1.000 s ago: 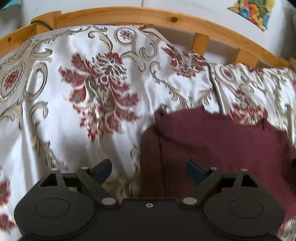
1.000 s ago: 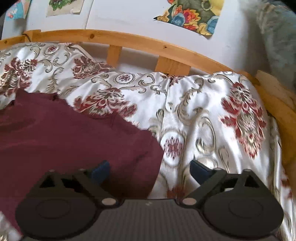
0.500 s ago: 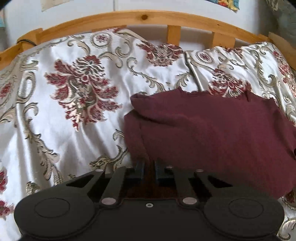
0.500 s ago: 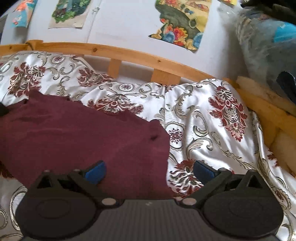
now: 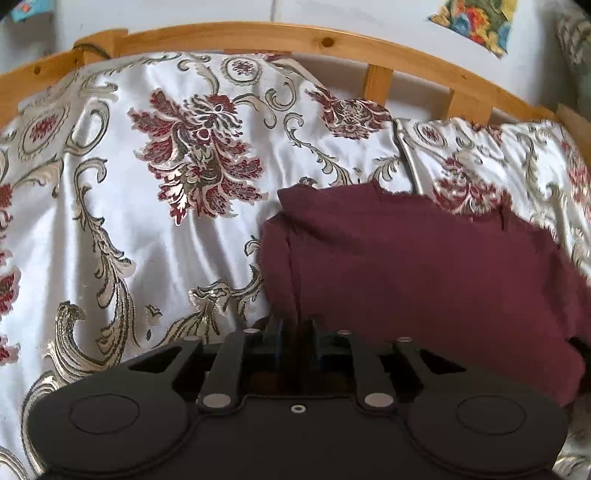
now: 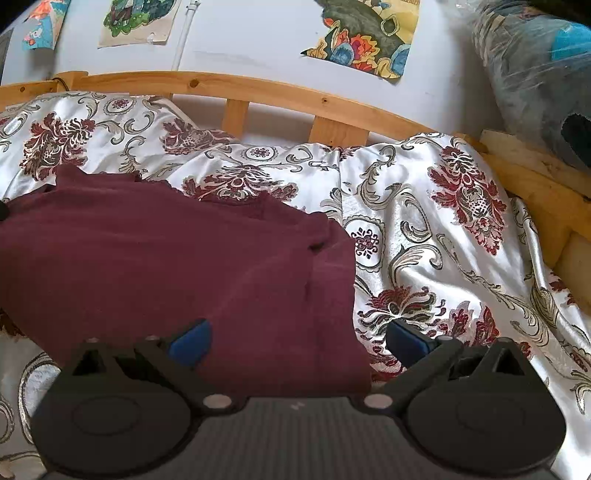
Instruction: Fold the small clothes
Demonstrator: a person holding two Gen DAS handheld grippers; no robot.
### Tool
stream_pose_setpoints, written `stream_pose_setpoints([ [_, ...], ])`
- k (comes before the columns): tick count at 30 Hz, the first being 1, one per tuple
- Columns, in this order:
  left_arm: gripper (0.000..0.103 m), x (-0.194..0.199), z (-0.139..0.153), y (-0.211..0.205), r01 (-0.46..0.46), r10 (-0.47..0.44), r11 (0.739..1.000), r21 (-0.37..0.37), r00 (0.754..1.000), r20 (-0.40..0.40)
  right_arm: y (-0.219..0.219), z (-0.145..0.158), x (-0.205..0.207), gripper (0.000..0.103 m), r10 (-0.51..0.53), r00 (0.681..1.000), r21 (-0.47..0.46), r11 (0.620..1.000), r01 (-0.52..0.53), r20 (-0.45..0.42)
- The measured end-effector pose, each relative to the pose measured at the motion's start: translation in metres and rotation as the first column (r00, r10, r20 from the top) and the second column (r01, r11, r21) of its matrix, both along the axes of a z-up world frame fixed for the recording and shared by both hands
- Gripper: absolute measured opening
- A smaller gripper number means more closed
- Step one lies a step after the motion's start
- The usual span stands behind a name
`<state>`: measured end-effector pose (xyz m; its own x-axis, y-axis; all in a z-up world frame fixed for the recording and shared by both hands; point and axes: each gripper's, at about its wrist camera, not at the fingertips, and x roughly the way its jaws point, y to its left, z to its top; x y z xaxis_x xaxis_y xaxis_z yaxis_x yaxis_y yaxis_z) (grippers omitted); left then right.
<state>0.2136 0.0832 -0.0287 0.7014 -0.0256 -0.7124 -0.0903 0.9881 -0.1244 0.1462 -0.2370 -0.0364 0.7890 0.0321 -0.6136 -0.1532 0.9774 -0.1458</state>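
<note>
A maroon garment [image 5: 406, 266] lies spread flat on a white bedspread with red flowers [image 5: 147, 240]. My left gripper [image 5: 295, 326] sits at the garment's near left edge. Its two fingers stand close together with a fold of the maroon cloth pinched between them, and the jaws are opening slightly. In the right wrist view the garment [image 6: 166, 251] fills the left half. My right gripper [image 6: 297, 338] is open wide over its near right corner. The left blue pad [image 6: 192, 334] is above the cloth and the right pad [image 6: 404, 341] is above the bedspread [image 6: 443, 258].
A curved wooden bed rail [image 5: 258, 35] with upright slats [image 6: 236, 114] closes off the far side. The rail turns along the right edge [image 6: 535, 192]. Paper pictures [image 6: 365, 33] hang on the white wall. A plastic-wrapped bundle [image 6: 535, 74] sits at the far right.
My left gripper went from wide open to closed on the garment's near left edge, then eased a little. My right gripper stayed open and shifted along the garment's near right corner.
</note>
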Motion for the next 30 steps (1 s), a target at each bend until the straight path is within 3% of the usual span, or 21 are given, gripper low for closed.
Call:
stream_pose_setpoints([
  [2, 0.057, -0.001, 0.002, 0.005, -0.027, 0.027, 0.999, -0.032, 1.0, 0.0, 0.0, 0.001, -0.001, 0.103, -0.004, 1.0, -0.002, 1.0, 0.004, 0.008],
  [4, 0.077, -0.003, 0.004, 0.01, -0.045, 0.046, 0.997, -0.064, 0.999, 0.01, 0.0, 0.002, -0.002, 0.103, -0.009, 1.0, -0.002, 1.0, 0.009, 0.012],
  [5, 0.08, -0.004, 0.004, 0.012, -0.047, 0.048, 0.996, -0.078, 0.999, 0.016, 0.0, 0.002, -0.003, 0.103, -0.012, 1.0, 0.001, 1.0, 0.012, 0.01],
  [10, 0.077, -0.017, -0.003, 0.023, -0.001, 0.002, 0.992, -0.123, 1.0, 0.009, -0.002, 0.003, -0.003, 0.103, -0.019, 1.0, 0.015, 1.0, 0.019, 0.003],
  [12, 0.064, -0.021, -0.011, 0.028, 0.015, -0.016, 0.989, -0.148, 1.0, -0.005, -0.002, 0.003, -0.003, 0.103, -0.02, 1.0, 0.019, 1.0, 0.02, 0.0],
  [13, 0.05, -0.021, -0.015, 0.03, 0.019, -0.023, 0.987, -0.159, 0.999, -0.022, -0.002, 0.002, -0.003, 0.103, -0.02, 1.0, 0.02, 1.0, 0.02, -0.001],
  [15, 0.041, -0.022, -0.021, 0.034, 0.012, -0.02, 0.979, -0.202, 0.999, -0.035, -0.002, 0.002, -0.003, 0.103, -0.02, 1.0, 0.02, 1.0, 0.02, -0.002],
  [17, 0.022, -0.024, -0.021, 0.035, 0.005, -0.013, 0.974, -0.228, 0.999, -0.031, -0.001, 0.002, -0.004, 0.103, -0.02, 1.0, 0.017, 1.0, 0.02, -0.003],
  [19, 0.019, -0.029, -0.019, 0.029, -0.007, 0.003, 0.977, -0.213, 1.0, -0.02, 0.0, 0.001, -0.004, 0.103, -0.022, 1.0, 0.018, 1.0, 0.023, -0.007],
  [22, 0.017, -0.036, -0.017, 0.02, -0.019, 0.02, 0.984, -0.177, 1.0, 0.008, -0.001, 0.0, -0.003, 0.103, -0.027, 0.999, 0.025, 0.999, 0.027, -0.018],
  [26, 0.019, -0.043, -0.022, 0.024, -0.058, 0.062, 0.973, -0.222, 0.998, 0.013, -0.002, -0.002, -0.002, 0.103, -0.035, 0.999, 0.027, 0.999, 0.036, -0.037],
  [30, 0.041, -0.038, -0.024, 0.032, -0.081, 0.079, 0.962, -0.262, 0.997, -0.016, 0.001, 0.003, -0.008, 0.103, -0.048, 0.999, 0.004, 0.999, 0.048, 0.009],
])
